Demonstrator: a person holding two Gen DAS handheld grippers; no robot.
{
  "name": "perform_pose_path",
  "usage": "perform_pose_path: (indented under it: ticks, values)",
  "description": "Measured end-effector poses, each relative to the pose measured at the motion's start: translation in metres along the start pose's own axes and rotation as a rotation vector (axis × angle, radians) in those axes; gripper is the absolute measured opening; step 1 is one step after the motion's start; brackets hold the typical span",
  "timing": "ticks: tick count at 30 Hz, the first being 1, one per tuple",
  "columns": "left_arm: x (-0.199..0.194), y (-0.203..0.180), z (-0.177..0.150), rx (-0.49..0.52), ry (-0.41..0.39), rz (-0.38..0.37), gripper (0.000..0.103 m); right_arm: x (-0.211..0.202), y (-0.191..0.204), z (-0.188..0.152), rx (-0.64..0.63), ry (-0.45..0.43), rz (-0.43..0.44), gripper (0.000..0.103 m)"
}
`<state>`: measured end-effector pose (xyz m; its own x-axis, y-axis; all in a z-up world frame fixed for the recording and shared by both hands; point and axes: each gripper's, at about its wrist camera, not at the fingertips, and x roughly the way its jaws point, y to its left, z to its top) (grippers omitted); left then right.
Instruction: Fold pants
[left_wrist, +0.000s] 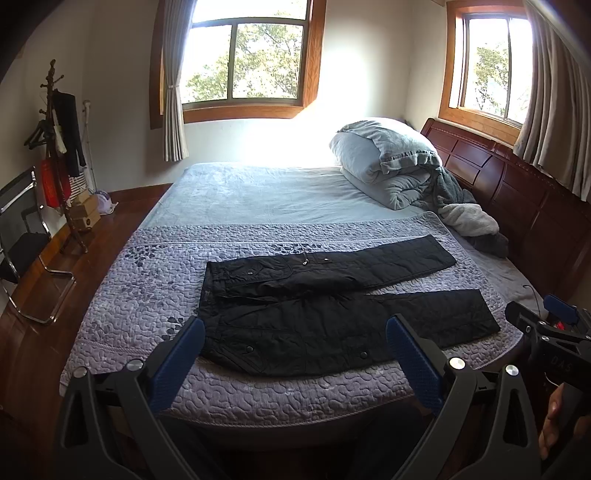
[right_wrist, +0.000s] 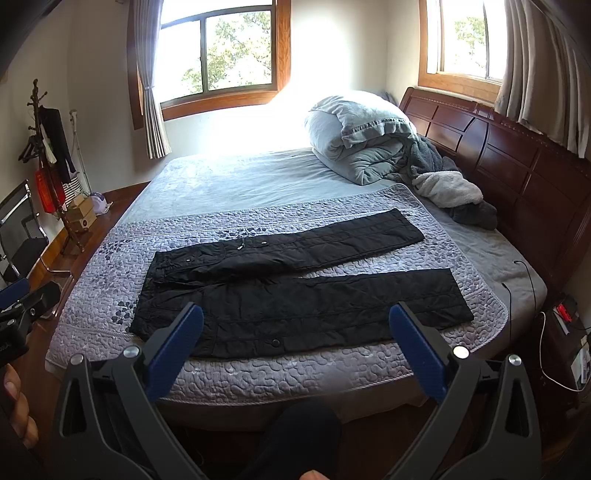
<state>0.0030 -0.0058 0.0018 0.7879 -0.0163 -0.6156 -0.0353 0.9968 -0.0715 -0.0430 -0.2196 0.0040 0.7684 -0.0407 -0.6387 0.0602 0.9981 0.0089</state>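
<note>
Black quilted pants (left_wrist: 332, 295) lie flat on the purple quilted bedspread (left_wrist: 147, 280), waist to the left, both legs spread apart and pointing right. They also show in the right wrist view (right_wrist: 295, 291). My left gripper (left_wrist: 295, 336) is open and empty, held above the near bed edge in front of the waist and near leg. My right gripper (right_wrist: 295, 325) is open and empty, held in front of the near leg. The right gripper also shows at the right edge of the left wrist view (left_wrist: 546, 325).
A folded grey duvet (left_wrist: 391, 162) and loose grey clothes (left_wrist: 472, 221) lie at the bed's far right by the dark wooden headboard (left_wrist: 517, 192). A coat rack (left_wrist: 59, 155) and a chair (left_wrist: 22, 236) stand at the left. A cable (right_wrist: 524, 273) and power strip (right_wrist: 565, 314) sit at the right.
</note>
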Motion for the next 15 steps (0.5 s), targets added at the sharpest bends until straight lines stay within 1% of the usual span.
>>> perform_pose_path:
  ticks: [2,15]
  values:
    - [0.0012,0.0051,-0.0013,-0.004,-0.001,-0.003,0.099,-0.0001,-0.0024,0.0,-0.001,-0.003,-0.001,0.101]
    - [0.0009,0.0055,0.001,-0.005,0.001,-0.004,0.099,-0.0003,-0.0035,0.0033,-0.005,-0.001,-0.002,0.101]
